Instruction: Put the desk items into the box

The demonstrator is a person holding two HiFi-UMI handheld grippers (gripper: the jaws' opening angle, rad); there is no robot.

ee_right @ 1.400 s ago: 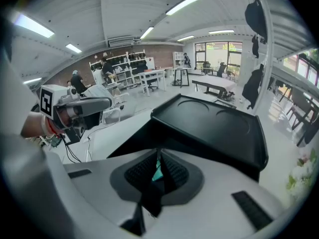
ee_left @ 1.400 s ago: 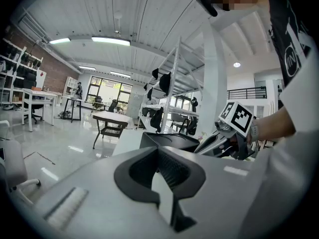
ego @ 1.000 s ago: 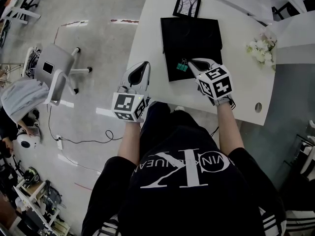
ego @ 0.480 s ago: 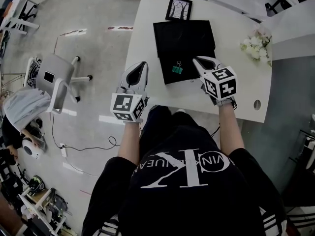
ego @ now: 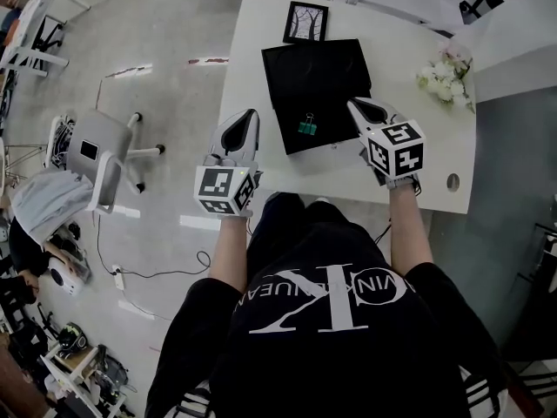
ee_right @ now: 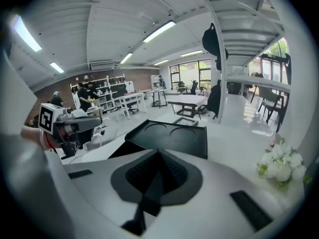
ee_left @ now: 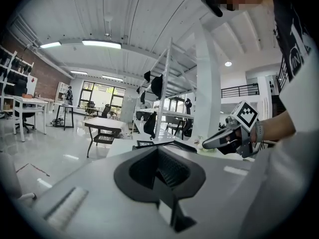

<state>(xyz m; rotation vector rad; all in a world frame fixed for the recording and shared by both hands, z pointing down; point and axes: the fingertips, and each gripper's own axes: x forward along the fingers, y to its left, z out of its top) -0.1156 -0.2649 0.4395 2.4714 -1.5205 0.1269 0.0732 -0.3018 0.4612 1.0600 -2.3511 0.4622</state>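
1. The left gripper (ego: pixel 249 116) and the right gripper (ego: pixel 358 105) each have their jaws together with nothing between them. They hover at the lower left and lower right corners of the black box (ego: pixel 322 72).
2. A green binder clip (ego: pixel 307 127) already lies in the box, near its lower edge. The picture frame (ego: pixel 305 22) sits just above the box at the top of the frame. The white flowers (ego: pixel 442 75) are at upper right, well apart from it.
3. The frame looks like the next pickup. Part the jaws before reaching, close on one rim, and lift clear of the box wall before lowering. Whether it lies flat or is propped up I cannot tell.
4. The white tabletop (ego: pixel 409 168) is smooth, so a thin item may slide when nudged. A round hole (ego: pixel 452 181) sits at its lower right.
5. Around it are a glossy grey floor (ego: pixel 165 50), an office chair (ego: pixel 96 142) at left and a loose cable (ego: pixel 148 255).
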